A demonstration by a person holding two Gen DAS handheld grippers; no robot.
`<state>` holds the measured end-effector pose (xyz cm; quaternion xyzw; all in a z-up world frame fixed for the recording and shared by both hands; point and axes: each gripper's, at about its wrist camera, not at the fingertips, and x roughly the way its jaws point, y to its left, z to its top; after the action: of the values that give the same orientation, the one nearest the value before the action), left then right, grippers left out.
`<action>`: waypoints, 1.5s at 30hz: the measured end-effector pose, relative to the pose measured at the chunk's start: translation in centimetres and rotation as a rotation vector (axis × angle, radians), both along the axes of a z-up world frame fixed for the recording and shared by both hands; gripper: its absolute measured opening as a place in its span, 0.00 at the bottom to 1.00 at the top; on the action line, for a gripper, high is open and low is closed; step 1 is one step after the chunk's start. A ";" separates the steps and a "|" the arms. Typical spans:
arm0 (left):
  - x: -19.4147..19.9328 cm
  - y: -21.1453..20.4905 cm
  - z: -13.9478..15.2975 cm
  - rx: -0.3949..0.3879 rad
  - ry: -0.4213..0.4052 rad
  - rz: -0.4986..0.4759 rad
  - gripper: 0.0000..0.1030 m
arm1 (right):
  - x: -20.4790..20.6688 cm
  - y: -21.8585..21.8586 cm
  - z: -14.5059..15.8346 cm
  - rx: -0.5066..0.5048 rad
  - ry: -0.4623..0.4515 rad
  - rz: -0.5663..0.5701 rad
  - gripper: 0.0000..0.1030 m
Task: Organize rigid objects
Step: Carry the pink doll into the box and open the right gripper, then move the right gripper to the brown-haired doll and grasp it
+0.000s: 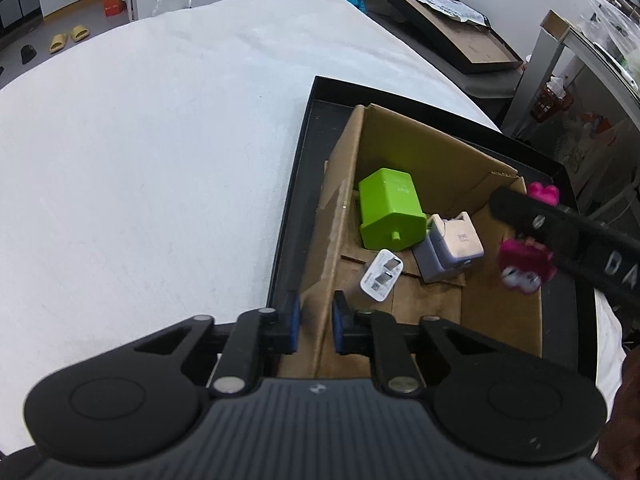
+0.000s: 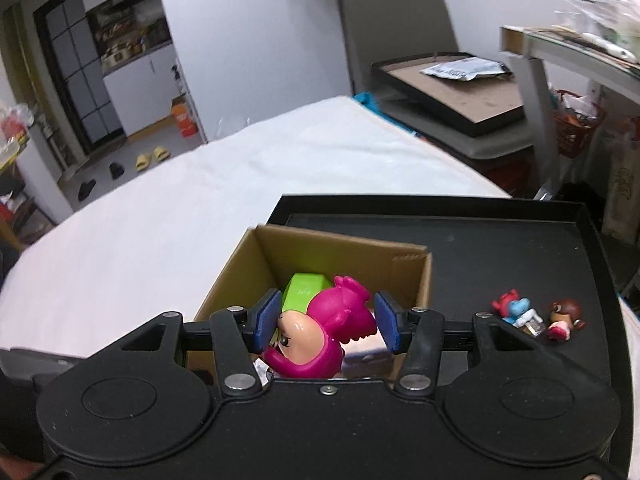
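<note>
We work over a white-covered tabletop (image 1: 140, 160) that carries a black tray (image 2: 520, 248), and in the tray stands an open cardboard box (image 1: 420, 148). Our left hand-held gripper (image 1: 314, 324) has its pads straddling the box's near left wall, close on either side of it; whether they press the cardboard we cannot tell. That bracing seems worth keeping, since a light box would slide when something drops in.

Inside the box lie a green cube-shaped plug (image 1: 390, 208), a lilac-and-white charger (image 1: 448, 248) just beside it, and a small white adapter (image 1: 380, 276) on the floor flaps. Our right hand-held gripper (image 2: 326, 322) hangs over the box's open top with its blue pads spread wider than the magenta toy figure (image 2: 320, 332) between them; the left pad touches the toy, the right pad stands clear. So the toy looks to be in the course of release, above the box's right part.

To do this well, we judge it best to keep the gripper low and steady over bare cardboard, open fully, then lift straight up so a pad does not drag the toy out.

Two small figurines remain on the tray: a red-and-blue one (image 2: 516, 310) and a brown-haired one (image 2: 564, 318), near each other right of the box.
</note>
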<state>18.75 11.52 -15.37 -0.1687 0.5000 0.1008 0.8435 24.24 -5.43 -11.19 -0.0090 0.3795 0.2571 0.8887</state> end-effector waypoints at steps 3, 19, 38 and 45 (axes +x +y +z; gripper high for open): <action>-0.1 0.2 -0.1 -0.011 -0.006 -0.003 0.14 | -0.4 0.7 -0.5 -0.029 0.002 0.014 0.49; -0.3 1.0 -0.2 -0.058 -0.011 -0.007 0.14 | -0.6 2.2 -1.6 -0.099 -0.008 0.037 0.45; 0.8 -0.7 1.8 0.042 0.015 0.012 0.27 | 2.5 -3.6 0.0 -0.028 -0.035 -0.163 0.59; 1.5 -1.6 2.3 0.102 0.023 0.035 0.46 | 5.5 -6.9 -1.8 -0.040 -0.026 -0.363 0.59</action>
<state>20.23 9.92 -13.06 -0.1328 0.5009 0.1427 0.8433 29.77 -12.36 -12.97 0.0387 0.3684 0.0848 0.9250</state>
